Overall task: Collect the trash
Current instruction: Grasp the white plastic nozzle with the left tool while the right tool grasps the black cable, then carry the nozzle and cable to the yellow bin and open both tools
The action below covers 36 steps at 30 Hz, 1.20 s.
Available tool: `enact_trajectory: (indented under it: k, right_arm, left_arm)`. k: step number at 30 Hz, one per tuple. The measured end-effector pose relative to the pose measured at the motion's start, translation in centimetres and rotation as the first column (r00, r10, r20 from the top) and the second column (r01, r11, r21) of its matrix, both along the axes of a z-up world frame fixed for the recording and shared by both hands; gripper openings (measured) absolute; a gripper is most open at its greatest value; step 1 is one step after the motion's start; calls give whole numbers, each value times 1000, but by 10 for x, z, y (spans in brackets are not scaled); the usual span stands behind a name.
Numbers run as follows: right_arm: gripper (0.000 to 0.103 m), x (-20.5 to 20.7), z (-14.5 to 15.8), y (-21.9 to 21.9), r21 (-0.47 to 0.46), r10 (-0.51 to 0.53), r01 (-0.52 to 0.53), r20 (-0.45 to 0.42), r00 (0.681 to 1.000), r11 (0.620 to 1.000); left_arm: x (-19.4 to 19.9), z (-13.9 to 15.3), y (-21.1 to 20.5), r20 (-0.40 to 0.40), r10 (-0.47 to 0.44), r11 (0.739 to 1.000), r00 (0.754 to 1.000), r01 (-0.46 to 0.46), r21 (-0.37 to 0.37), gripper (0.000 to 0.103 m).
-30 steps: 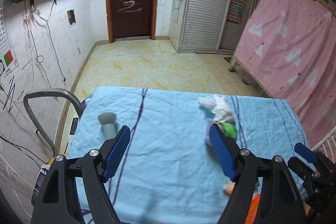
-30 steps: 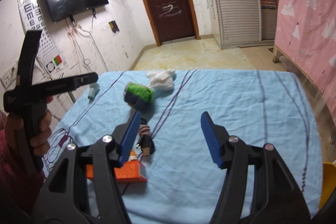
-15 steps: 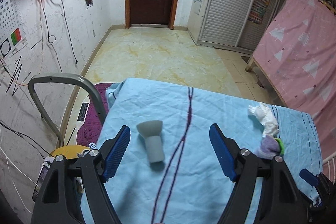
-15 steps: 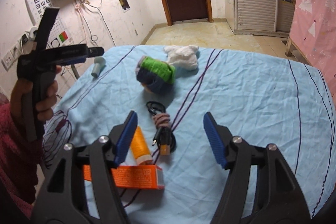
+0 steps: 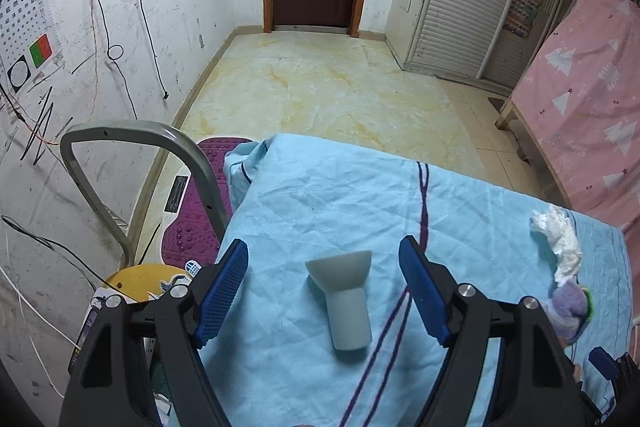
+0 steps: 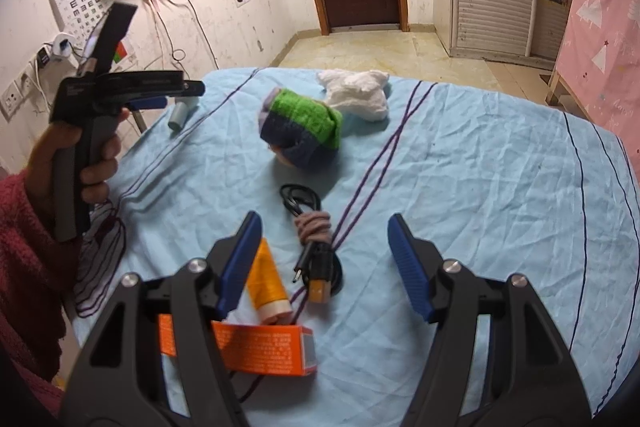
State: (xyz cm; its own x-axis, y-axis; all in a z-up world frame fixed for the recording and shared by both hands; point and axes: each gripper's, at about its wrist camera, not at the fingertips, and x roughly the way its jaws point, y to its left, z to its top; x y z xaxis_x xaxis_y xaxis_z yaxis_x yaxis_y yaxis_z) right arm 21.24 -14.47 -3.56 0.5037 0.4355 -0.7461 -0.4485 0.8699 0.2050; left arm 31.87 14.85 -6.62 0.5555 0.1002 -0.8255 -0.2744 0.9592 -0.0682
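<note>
Both claws are mine to run, and both stand wide open with nothing between the pads. Left claw (image 5: 323, 285) is lined up over one grey funnel-shaped plastic piece (image 5: 345, 301), which lies on its side on the blue sheet (image 5: 320, 195) of the tabletop, between the fingers but not touching them. Right claw (image 6: 322, 263) hangs above the near clutter.

Progress, as I judge it: nothing collected yet. No bin or bag shows in either view, so I cannot say where the trash is meant to go.

Count, near to far, right wrist view:
- one orange carton (image 6: 256, 349), nearest, partly behind the left finger
- one orange tube (image 6: 267, 285), just beyond the carton
- one black cable bundle (image 6: 316, 239), tied with a brownish band
- one green-and-blue knitted item (image 6: 302, 129), mid-sheet
- one crumpled white tissue wad (image 6: 358, 93), touching or just behind the knitted item; likeliest trash
- the grey piece again, far left.

Which of the others count as trash, I cannot tell.
</note>
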Motion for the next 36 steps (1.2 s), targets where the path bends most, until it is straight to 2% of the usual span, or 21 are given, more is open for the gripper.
enact_trajectory:
  k: [8, 12, 15, 17, 19, 27, 36]
  right_arm:
    - [62, 11, -8, 1, -1, -11, 11, -48, 999, 1000]
    - [51, 11, -8, 4, -18, -10, 9, -41, 999, 1000]
    - [35, 9, -8, 9, -44, 0, -1, -31, 1000, 999]
    - [18, 7, -8, 12, -54, 12, -13, -25, 1000, 998]
    - [18, 6, -8, 14, -59, 12, -13, -18, 1000, 998]
    - [17, -1, 0, -6, -15, -15, 15, 0, 1000, 1000]
    - [17, -15, 17, -26, 29, -33, 32, 33, 999, 999]
  left_arm:
    - [11, -12, 0, -11, -6, 1000, 1000, 6, 12, 69]
    - [12, -14, -5, -9, -16, 999, 1000, 16, 51, 68]
    - [10, -13, -12, -8, -23, 996, 1000, 23, 89, 50]
    - [7, -10, -15, -6, -33, 995, 999, 33, 97, 30]
    - [5, -9, -19, -5, -44, 994, 999, 45, 102, 24]
    - [-14, -1, -31, 6, -79, 997, 997, 79, 12, 23]
    - [-39, 23, -62, 52, -117, 993, 992, 116, 28, 23]
